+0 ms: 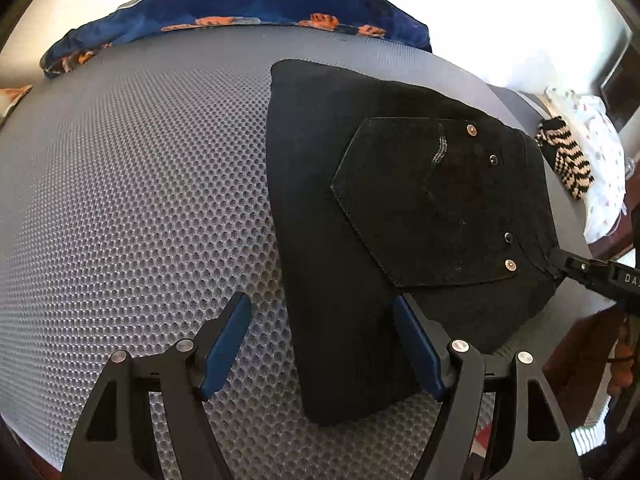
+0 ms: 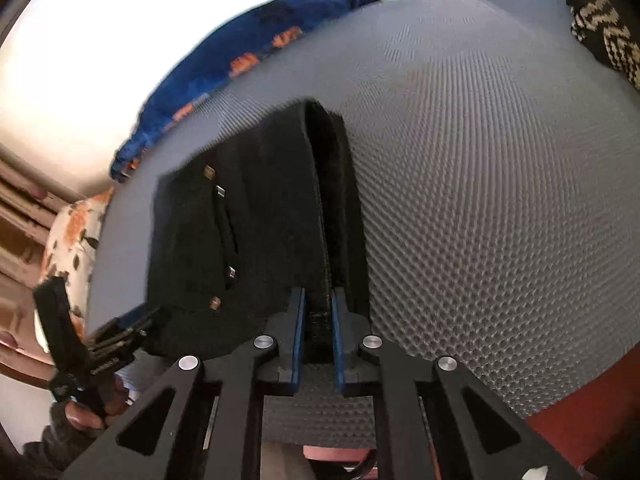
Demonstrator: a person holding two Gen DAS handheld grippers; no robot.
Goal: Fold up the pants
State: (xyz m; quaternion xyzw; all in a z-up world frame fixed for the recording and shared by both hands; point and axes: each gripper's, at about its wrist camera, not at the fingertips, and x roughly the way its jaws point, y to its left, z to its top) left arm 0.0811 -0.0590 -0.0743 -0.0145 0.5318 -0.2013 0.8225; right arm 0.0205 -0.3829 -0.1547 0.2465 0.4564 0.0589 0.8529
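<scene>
Pants [image 1: 400,200] — grey dimpled mat [image 1: 140,200] (bedroom)

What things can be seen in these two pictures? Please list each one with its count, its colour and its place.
pants: one, black, folded, on the mat, back pocket with rivets facing up
mat: one, grey, dimpled, covering the work surface
blue cloth: one, dark blue with orange print, along the far edge of the mat
striped knit item: one, black and cream, at the mat's edge beyond the pants
white patterned cloth: one, white with small marks, beside the striped item
floral cloth: one, cream with orange flowers, off the mat's other side
left gripper: one, black with blue pads, jaws open over the pants' edge
right gripper: one, black with blue pads, jaws shut on the pants' waistband edge
</scene>
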